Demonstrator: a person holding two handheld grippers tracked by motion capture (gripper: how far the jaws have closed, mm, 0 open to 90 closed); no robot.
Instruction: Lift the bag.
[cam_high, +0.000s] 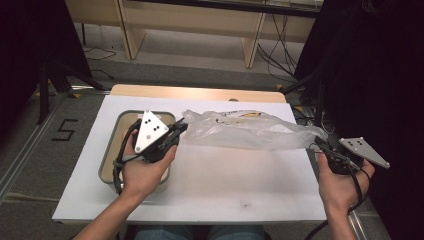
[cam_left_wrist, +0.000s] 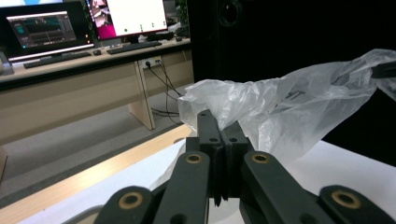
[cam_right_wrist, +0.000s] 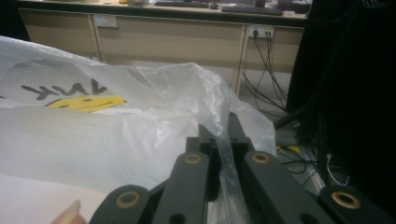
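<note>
So the plastic bag (cam_high: 245, 130) is stretched across the far side of the desk (cam_high: 210, 185), left gripper (cam_high: 181, 129) clamped on one end, right gripper (cam_high: 318, 145) clamped on the other.

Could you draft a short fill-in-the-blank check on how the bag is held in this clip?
1. Each gripper is shut on one end of a clear ____ bag.
2. The left gripper hovers over a shallow ____ at the table's left.
3. The print on the bag shows black letters and a ____ patch.
4. The right gripper holds the bag at the table's ____ edge.

Missing words: plastic; tray; yellow; right
</note>
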